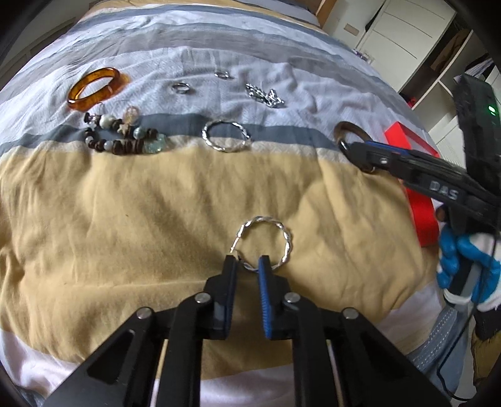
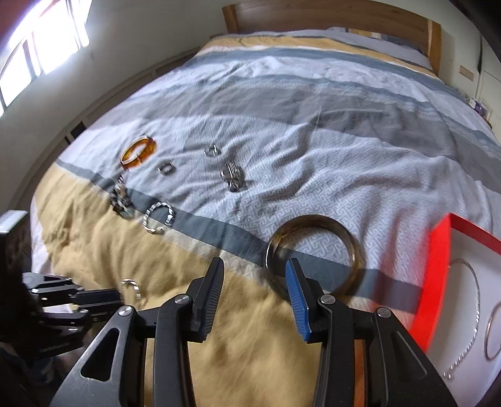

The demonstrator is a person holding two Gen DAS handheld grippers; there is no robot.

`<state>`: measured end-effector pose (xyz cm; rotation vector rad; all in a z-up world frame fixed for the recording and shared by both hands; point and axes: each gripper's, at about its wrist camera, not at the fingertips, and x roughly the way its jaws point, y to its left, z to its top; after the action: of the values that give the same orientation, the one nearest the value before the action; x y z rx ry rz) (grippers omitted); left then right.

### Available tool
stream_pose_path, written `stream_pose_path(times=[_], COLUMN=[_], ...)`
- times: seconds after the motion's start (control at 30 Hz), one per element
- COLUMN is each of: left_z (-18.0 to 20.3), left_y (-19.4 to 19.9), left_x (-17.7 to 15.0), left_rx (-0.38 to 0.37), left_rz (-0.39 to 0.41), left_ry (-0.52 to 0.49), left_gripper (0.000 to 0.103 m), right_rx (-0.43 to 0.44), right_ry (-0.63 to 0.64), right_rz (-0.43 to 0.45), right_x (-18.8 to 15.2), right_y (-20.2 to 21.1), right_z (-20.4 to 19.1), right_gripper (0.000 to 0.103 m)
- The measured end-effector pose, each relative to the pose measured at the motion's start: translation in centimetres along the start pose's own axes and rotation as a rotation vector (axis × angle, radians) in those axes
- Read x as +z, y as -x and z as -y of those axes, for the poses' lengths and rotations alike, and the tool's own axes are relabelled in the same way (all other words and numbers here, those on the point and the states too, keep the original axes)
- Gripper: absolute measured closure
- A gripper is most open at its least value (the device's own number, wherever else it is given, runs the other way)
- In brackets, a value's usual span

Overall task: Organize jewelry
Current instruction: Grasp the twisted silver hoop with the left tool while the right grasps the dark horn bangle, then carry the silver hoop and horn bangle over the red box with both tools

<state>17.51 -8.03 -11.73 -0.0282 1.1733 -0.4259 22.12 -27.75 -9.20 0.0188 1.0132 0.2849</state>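
Jewelry lies spread on a striped bedspread. My left gripper [image 1: 247,261] is open, its fingertips at the near edge of a twisted silver hoop earring [image 1: 283,238] on the tan stripe. My right gripper [image 2: 255,269] is open, its blue finger at the rim of a dark brown bangle [image 2: 352,241], which also shows in the left wrist view [image 1: 352,128]. A second silver hoop [image 1: 227,136], an amber bangle [image 1: 94,89], a beaded bracelet [image 1: 125,137], two rings [image 1: 181,87] and a silver chain [image 1: 264,95] lie farther off.
A red-walled tray [image 2: 435,275] with a white floor holds a thin chain and a ring at the right. The bed's wooden headboard [image 2: 325,15] is at the far end. White cupboards [image 1: 404,37] stand beyond the bed.
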Motion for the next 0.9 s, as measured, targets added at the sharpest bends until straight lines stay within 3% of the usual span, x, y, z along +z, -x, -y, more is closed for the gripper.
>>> stream_pose_path(times=[0.13, 0.4, 0.9], left_z=[0.2, 0.7, 1.4], left_y=[-0.5, -1.3, 1.4], left_x=[0.0, 0.6, -0.4], left_rx=[0.003, 0.0, 0.065], left_rz=[-0.009, -0.006, 0.099], left_ry=[-0.013, -0.026, -0.019], left_gripper=[0.091, 0.098, 0.102], right_rx=[-0.004, 0.048, 0.092], right_ry=[0.001, -0.03, -0.098], right_rz=[-0.039, -0.078, 0.074], right_x=[-0.4, -0.5, -1.7], right_y=[-1.6, -3.7, 1.3], right_z=[0.3, 0.7, -0.7], right_gripper=[0.066, 0.092, 0.095])
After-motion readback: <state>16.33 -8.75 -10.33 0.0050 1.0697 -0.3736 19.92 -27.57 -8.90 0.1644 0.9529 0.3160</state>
